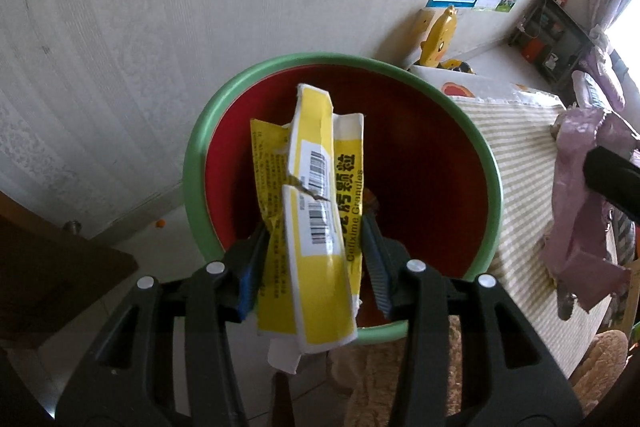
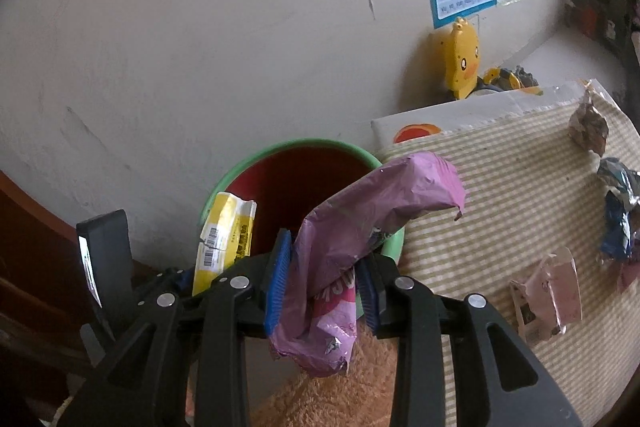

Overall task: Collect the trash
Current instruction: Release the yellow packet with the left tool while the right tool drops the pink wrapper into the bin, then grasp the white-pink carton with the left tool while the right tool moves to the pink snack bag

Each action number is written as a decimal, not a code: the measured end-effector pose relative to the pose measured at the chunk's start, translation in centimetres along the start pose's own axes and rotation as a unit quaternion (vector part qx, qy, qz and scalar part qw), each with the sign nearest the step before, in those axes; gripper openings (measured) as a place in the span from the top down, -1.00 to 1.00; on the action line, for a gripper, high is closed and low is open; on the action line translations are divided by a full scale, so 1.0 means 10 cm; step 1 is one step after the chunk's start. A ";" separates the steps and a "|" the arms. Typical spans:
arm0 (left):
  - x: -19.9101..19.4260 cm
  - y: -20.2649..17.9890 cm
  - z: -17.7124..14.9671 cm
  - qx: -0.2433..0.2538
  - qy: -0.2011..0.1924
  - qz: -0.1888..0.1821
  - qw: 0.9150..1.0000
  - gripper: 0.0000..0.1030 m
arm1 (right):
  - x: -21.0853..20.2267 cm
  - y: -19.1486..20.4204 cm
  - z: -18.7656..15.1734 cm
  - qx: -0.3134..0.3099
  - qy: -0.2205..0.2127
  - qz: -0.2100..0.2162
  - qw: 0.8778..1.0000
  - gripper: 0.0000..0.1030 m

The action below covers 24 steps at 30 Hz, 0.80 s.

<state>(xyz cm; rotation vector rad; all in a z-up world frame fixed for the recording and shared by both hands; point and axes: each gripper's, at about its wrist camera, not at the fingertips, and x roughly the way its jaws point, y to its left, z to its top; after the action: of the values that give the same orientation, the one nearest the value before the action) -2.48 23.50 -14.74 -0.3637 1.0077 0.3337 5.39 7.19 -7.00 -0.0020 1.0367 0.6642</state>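
A red bin with a green rim (image 1: 192, 163) stands on the floor by the wall. My left gripper (image 1: 316, 235) is shut on a torn yellow-and-white medicine box (image 1: 316, 187), holding it upright right over the bin's mouth. In the right wrist view the bin's rim (image 2: 224, 179) sits beside the table edge, with the same medicine box (image 2: 224, 239) at its left. My right gripper (image 2: 324, 255) is shut on a crumpled purple wrapper (image 2: 372, 203) that arches over the rim. That purple wrapper (image 1: 580, 227) also hangs at the right of the left wrist view.
A table with a striped cloth (image 2: 520, 195) stands right of the bin and carries a crumpled foil wrapper (image 2: 588, 123), a blue-silver wrapper (image 2: 618, 211) and a clear plastic pack (image 2: 548, 299). A yellow duck toy (image 2: 464, 59) leans on the wall. Dark wooden furniture (image 1: 48, 267) is at left.
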 end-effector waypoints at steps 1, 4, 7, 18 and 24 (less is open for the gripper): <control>0.01 -0.01 0.00 0.000 0.001 0.000 1.000 0.15 | 0.01 0.02 0.00 -0.004 0.000 -0.002 1.000 0.39; 0.04 0.00 0.02 -0.001 0.005 -0.003 1.000 0.04 | 0.05 0.05 0.03 -0.009 0.002 -0.004 1.000 0.39; 0.03 0.01 0.02 -0.005 0.004 -0.006 1.000 -0.25 | 0.07 0.06 0.06 -0.011 -0.001 -0.004 1.000 0.37; -0.08 0.09 0.04 -0.029 -0.016 0.001 0.999 -0.60 | 0.07 0.13 0.17 -0.010 -0.017 0.036 0.999 -0.10; -0.09 0.08 0.01 -0.030 -0.011 0.001 0.999 -0.60 | -0.02 -0.01 0.10 0.003 -0.016 0.028 0.999 -0.25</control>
<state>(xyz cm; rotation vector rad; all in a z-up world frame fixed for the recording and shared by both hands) -3.18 24.13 -14.00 -0.4118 0.9788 0.3700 6.12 7.33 -6.33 0.0434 1.0103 0.7107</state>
